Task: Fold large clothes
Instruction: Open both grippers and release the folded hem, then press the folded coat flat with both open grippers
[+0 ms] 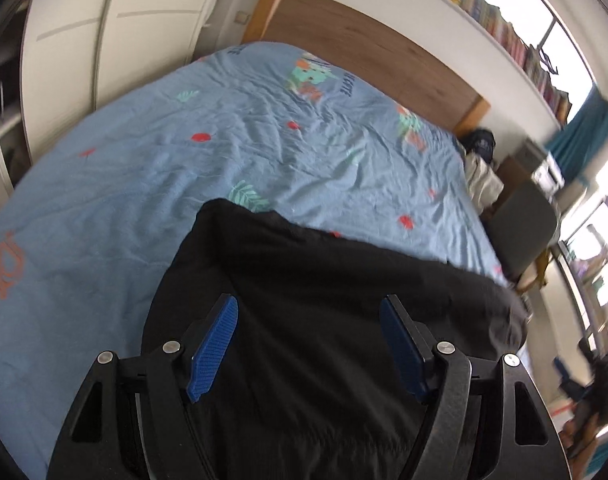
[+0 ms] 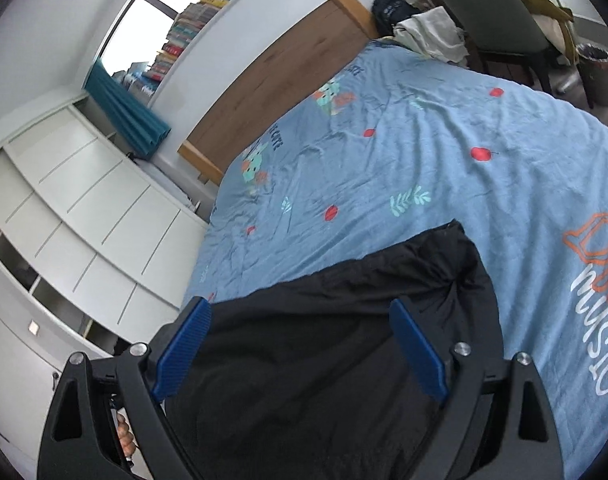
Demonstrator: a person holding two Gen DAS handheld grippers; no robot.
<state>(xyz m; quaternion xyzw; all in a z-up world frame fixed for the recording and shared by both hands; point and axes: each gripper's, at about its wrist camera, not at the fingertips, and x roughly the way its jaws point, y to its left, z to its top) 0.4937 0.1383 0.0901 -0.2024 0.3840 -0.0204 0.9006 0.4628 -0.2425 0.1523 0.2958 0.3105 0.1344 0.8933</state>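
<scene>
We saw one black garment (image 1: 324,320) lying on the blue printed bedsheet (image 1: 143,168), dark, matte and softly creased, apparently doubled over itself; what kind of garment it was we could not tell. In the left wrist view it spread from a rounded corner at upper left down toward the camera, its far edge slanting to the right edge of the bed. In the right wrist view the black garment (image 2: 324,340) showed a bunched, puckered corner at upper right.

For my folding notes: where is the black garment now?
In both wrist views the black garment lies on the blue bedsheet at the bed's near edge, under both open tongs.
</scene>
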